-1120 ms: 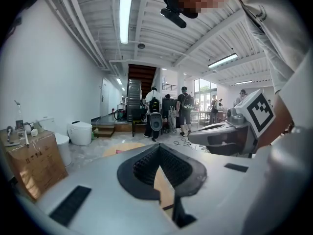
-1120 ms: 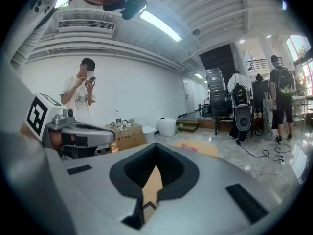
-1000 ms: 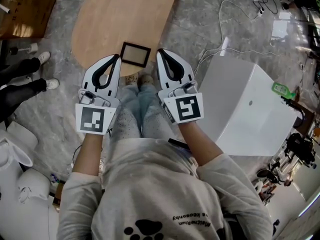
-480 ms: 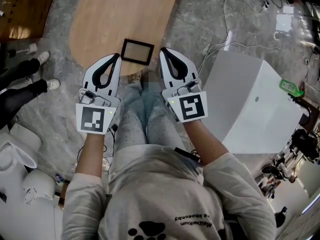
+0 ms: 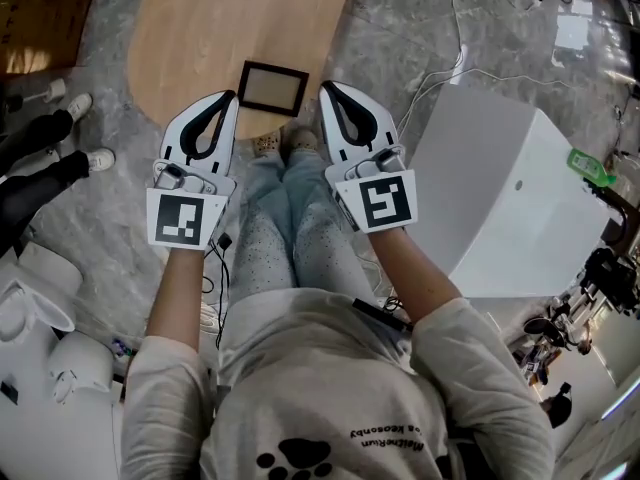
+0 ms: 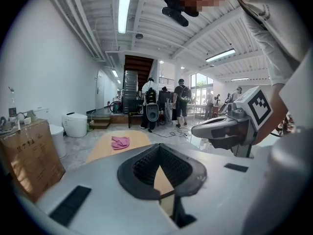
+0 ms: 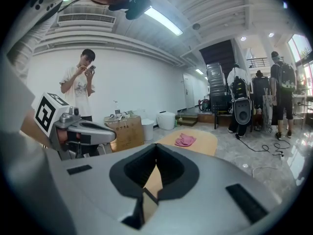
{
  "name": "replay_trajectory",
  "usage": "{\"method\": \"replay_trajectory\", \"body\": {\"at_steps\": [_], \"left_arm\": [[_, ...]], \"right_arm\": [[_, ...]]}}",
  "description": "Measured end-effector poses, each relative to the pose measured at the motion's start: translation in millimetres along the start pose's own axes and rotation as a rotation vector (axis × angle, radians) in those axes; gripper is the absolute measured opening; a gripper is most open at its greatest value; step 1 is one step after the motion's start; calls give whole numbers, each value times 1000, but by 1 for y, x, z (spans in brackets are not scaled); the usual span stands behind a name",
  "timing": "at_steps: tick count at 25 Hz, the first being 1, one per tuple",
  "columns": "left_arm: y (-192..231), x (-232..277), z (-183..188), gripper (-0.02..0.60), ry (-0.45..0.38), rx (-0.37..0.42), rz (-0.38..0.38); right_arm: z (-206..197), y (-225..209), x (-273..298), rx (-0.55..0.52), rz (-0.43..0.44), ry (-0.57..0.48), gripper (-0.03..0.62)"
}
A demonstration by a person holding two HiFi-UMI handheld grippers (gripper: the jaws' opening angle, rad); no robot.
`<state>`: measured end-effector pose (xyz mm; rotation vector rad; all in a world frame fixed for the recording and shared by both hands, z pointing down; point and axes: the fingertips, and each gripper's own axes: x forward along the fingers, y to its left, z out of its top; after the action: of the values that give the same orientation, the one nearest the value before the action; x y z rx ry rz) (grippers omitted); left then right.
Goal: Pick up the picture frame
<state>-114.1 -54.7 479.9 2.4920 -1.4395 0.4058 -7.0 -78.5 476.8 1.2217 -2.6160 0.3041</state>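
A dark-rimmed picture frame (image 5: pixel 272 88) lies flat at the near end of the oval wooden table (image 5: pixel 230 18). My left gripper (image 5: pixel 229 99) hangs just left of the frame's near corner, and its jaws are shut on nothing. Just right of the frame my right gripper (image 5: pixel 328 89) is shut and empty as well. Neither touches the frame. In the left gripper view the shut jaws (image 6: pixel 158 147) point along the tabletop, with the right gripper (image 6: pixel 230 129) beside them. The right gripper view shows its shut jaws (image 7: pixel 156 146) over the table end, with the frame's edge (image 7: pixel 148 196) showing below them.
A big white box (image 5: pixel 500 198) stands on the floor to the right, with cables (image 5: pixel 440 28) behind it. A pink cloth (image 7: pixel 185 140) lies on the table's far end. A bystander's legs and shoes (image 5: pixel 50 158) are at the left, near a cardboard box (image 6: pixel 29 155). White fixtures (image 5: pixel 40 308) sit near left.
Both grippers have sunk a little beside the frame, side by side and still shut. The frame has not moved on the table.
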Motion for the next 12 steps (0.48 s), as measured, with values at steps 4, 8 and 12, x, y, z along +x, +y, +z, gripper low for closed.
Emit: {"method": "replay_trajectory", "body": {"at_steps": [4,8,12], "left_arm": [[2,7,-13,8,15,-23,2],[5,12,-28,8,36,-23,-3],[6,19,-48,8,75,-9,-13]], "right_arm": [[-16,-3,1,-3,1,31,8],[-28,-4,7,-2,8,49,8],[-39,-4,12,-15,11,60,8]]}}
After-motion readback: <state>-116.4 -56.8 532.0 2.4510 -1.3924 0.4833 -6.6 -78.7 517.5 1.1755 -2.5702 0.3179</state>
